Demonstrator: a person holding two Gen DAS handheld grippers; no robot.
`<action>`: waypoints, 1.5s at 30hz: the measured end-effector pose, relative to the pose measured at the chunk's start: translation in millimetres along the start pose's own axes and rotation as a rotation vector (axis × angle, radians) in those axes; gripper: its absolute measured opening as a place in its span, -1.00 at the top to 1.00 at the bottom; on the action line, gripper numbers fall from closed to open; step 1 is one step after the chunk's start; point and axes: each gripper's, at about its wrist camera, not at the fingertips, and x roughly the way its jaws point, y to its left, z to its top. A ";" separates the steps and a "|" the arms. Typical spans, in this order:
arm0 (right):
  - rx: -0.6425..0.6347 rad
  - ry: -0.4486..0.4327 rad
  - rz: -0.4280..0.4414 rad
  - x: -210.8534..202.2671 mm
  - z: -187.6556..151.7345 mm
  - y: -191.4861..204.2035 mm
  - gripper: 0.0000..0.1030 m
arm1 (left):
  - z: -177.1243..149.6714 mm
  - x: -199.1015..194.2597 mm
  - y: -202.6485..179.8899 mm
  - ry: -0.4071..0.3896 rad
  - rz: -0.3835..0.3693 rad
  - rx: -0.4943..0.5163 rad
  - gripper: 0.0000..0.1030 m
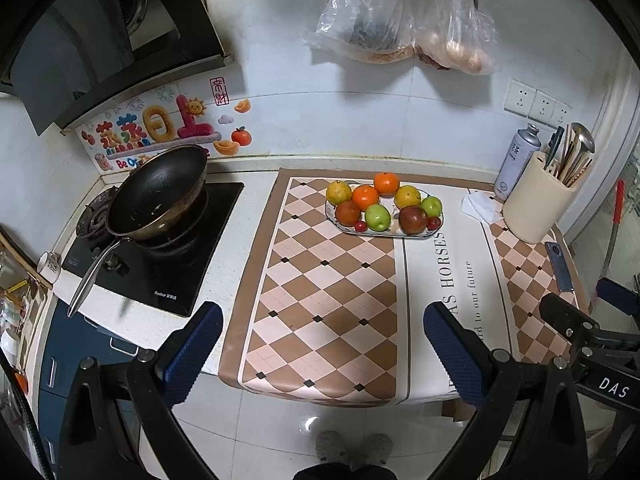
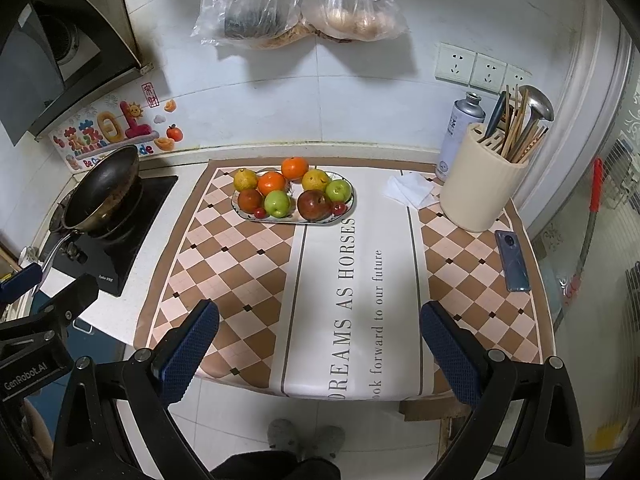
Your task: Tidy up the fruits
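All fruits sit piled on the plate (image 2: 347,204) near the mat's (image 2: 240,264) far edge; left gripper (image 1: 320,354) and right gripper (image 2: 318,350) hang spread, empty, so either stage fits

Both views are taken from high up and are aimed forward and down at the counter, from well back past its front edge. The left wrist view is set more to the left, so the stove (image 1: 160,248) and pan (image 1: 160,188) are seen large. The right wrist view is set more to the right. The fruit plate (image 1: 400,234) (image 2: 248,216) and checked mat (image 1: 320,292) (image 2: 240,264) are shared.
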 end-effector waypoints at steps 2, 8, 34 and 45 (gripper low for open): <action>-0.001 0.001 0.002 0.4 0.3 0.4 -0.98 | 1.0 0.8 0.5 -0.001 0.000 0.000 -1.00; -0.005 0.003 0.002 0.9 0.2 3.0 -0.98 | 1.3 3.1 2.8 -0.002 0.008 -0.003 -1.00; 0.011 0.000 0.016 -2.7 -0.6 0.1 -0.98 | -0.9 4.3 0.3 0.000 0.015 0.005 -1.00; 0.015 -0.004 0.014 -4.7 -3.1 -0.6 -0.98 | 0.7 0.7 -1.7 -0.008 0.023 0.018 -1.00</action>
